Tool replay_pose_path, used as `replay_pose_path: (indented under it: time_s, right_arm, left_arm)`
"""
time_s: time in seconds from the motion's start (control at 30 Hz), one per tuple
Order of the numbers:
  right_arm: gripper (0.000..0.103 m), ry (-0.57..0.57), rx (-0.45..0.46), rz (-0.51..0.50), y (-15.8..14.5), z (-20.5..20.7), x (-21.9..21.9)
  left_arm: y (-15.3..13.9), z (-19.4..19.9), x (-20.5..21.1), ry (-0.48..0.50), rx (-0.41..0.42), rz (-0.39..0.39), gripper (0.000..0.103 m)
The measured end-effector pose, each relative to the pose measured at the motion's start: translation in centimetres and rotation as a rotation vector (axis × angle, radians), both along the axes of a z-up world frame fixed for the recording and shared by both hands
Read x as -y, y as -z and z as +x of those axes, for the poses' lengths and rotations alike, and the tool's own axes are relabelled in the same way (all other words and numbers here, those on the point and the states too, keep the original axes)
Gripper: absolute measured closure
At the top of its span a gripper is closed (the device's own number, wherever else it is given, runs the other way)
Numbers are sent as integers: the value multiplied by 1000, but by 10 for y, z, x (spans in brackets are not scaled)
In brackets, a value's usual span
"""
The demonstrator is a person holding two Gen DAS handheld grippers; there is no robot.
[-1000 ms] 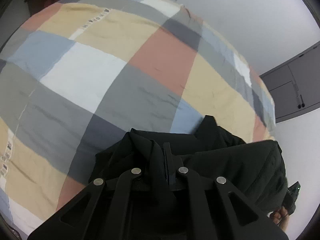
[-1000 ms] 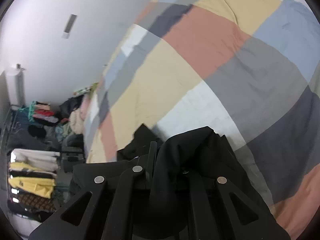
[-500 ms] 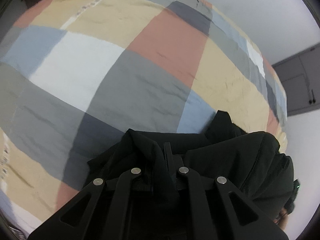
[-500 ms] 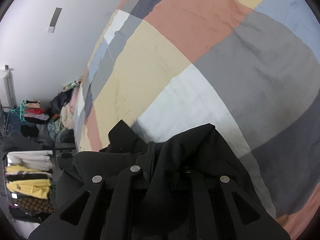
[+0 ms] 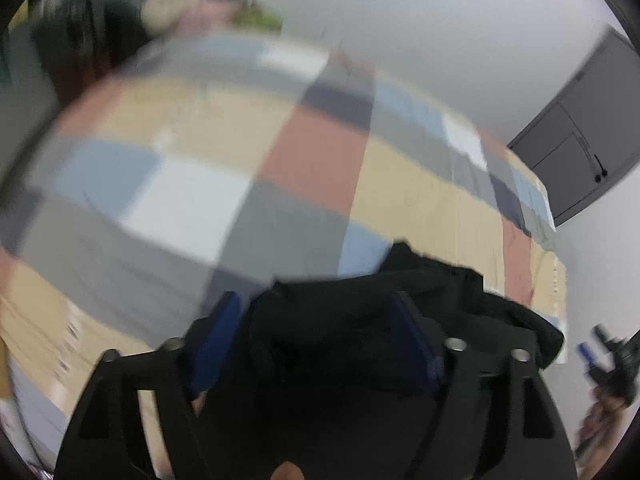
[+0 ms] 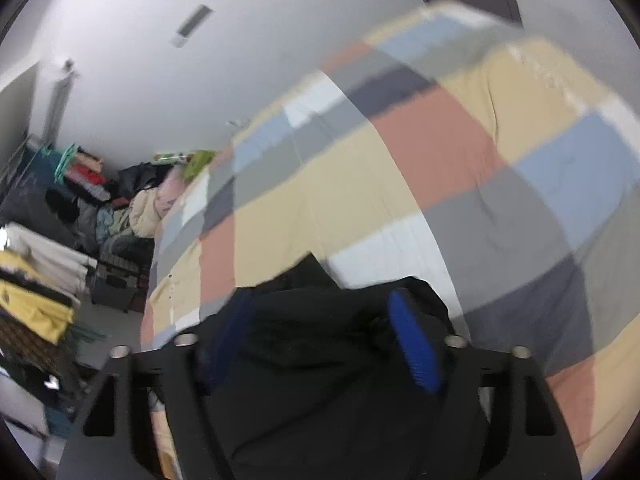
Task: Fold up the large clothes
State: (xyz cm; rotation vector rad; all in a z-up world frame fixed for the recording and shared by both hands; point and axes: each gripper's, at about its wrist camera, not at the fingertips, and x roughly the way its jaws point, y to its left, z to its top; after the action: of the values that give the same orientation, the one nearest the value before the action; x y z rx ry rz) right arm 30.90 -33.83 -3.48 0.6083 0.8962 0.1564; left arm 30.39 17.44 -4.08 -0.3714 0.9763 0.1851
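A black garment (image 5: 400,312) lies bunched on the checked bedspread (image 5: 192,208) at the near edge of the bed. My left gripper (image 5: 320,320) is open, its blue-padded fingers (image 5: 216,340) spread wide with the black cloth lying between them. In the right wrist view the same black garment (image 6: 320,352) fills the space between my right gripper's (image 6: 324,320) spread fingers (image 6: 412,344), which are open too. Both views are blurred by motion. The other gripper shows at the far right of the left wrist view (image 5: 608,360).
The bedspread (image 6: 440,160) covers the whole bed. A grey wardrobe (image 5: 588,152) stands at the right wall. A rack and pile of clothes (image 6: 60,240) stand beside the bed at the left. White walls behind.
Both grippers were shut on the black garment; now both have opened wide and let it go. Both cameras have tilted up and pulled back, showing more of the room.
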Motion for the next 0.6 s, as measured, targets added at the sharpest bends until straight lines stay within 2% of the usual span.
replay_pose_path:
  time_s: [0.1,0.17,0.23,0.33,0.47,0.6]
  right_arm:
    - [17,-38,65,-75,-21,-12,-26]
    - [12,-65,117,-135,-26,-20,-47]
    - [5,-96,164,-195,-23,-28,-68]
    - [4,-143,225,-282,0,-38,-106]
    - [4,-183,246,-371,49,-43,-142]
    - [4,-195,238,-397,95,-36,-158]
  left_arm:
    - [-23,-15,16,26,91,63,21]
    - [-28,-25,30,61,143,82,14]
    - [-23,-32,46,111,172,108,0]
    - [0,-37,72,172,190,144,0]
    - [43,-34,94,230,193,92,0]
    - [83,-23,117,280,183,176,0]
